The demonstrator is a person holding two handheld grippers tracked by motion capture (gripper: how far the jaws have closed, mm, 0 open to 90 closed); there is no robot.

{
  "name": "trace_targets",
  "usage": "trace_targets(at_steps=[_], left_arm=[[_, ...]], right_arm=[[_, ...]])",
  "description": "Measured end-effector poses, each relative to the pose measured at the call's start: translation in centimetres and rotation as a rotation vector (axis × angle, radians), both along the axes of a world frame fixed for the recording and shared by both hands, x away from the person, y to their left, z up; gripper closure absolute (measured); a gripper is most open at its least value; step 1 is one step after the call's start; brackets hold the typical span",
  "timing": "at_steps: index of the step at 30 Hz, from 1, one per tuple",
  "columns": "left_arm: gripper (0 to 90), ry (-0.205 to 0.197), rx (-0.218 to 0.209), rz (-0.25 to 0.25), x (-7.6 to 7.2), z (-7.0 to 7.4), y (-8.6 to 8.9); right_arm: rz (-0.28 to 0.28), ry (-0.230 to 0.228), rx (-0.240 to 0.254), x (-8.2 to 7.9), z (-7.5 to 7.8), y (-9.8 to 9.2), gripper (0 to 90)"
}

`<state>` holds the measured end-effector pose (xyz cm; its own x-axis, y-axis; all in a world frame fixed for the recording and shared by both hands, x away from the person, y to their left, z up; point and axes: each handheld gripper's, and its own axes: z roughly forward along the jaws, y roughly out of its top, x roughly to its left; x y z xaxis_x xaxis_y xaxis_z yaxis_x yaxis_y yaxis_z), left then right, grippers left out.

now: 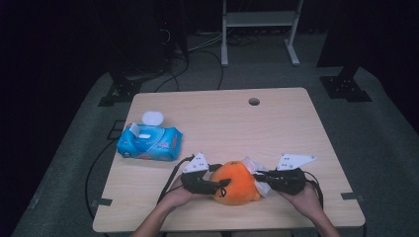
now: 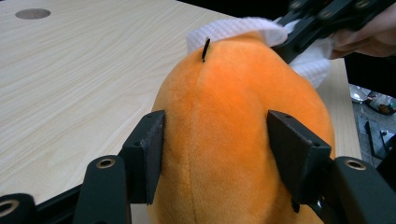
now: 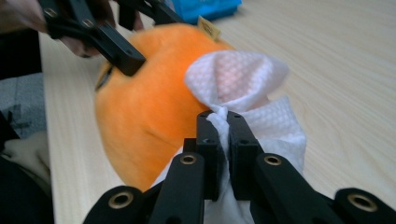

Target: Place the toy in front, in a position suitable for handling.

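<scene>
Orange plush toy [image 2: 233, 140] sits clamped in the left gripper [image 2: 215, 158] to steady it, while the right gripper [image 3: 223, 140] pinches a white wipe [image 3: 243, 88] against it for cleaning

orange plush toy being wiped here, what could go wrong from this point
The left tongs squeeze the orange plush toy only at its soft sides, so a hard rub might roll or slip it free. The right tongs pinch just a fold of the white wipe, which could pull out or bunch up against the plush.
</scene>
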<state>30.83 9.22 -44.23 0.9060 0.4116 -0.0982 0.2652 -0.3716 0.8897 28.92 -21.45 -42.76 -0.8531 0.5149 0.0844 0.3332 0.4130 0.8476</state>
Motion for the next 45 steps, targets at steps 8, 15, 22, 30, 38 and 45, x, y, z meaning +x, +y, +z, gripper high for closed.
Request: trace_targets(at_steps=[8,15,22,30,38,45], left_arm=[[38.7,-0.013,0.002,0.014,-0.4,0.2,-1.2],[38.6,-0.004,-0.004,0.016,-0.3,0.1,-1.1],[38.8,-0.006,-0.004,-0.007,-0.6,0.3,-1.4],[38.9,-0.001,-0.01,-0.004,-0.3,0.2,-1.3],[39.2,0.03,-0.003,0.037,0.1,0.3,-1.7],[41.3,0.042,-0.021,0.047,0.3,0.1,-1.3]], right_arm=[[0.145,-0.07,0.104,-1.5,2.4,3.5,84.8],[0.065,-0.183,-0.011,-1.8,2.1,3.7,69.2],[-0.01,-0.215,-0.061,-1.2,1.5,3.2,51.9],[0.027,-0.147,-0.061,-0.8,1.0,3.4,79.3],[0.043,-0.115,-0.007,-1.6,1.8,2.9,84.9],[0.016,-0.108,-0.083,-1.0,0.7,3.2,85.1]])
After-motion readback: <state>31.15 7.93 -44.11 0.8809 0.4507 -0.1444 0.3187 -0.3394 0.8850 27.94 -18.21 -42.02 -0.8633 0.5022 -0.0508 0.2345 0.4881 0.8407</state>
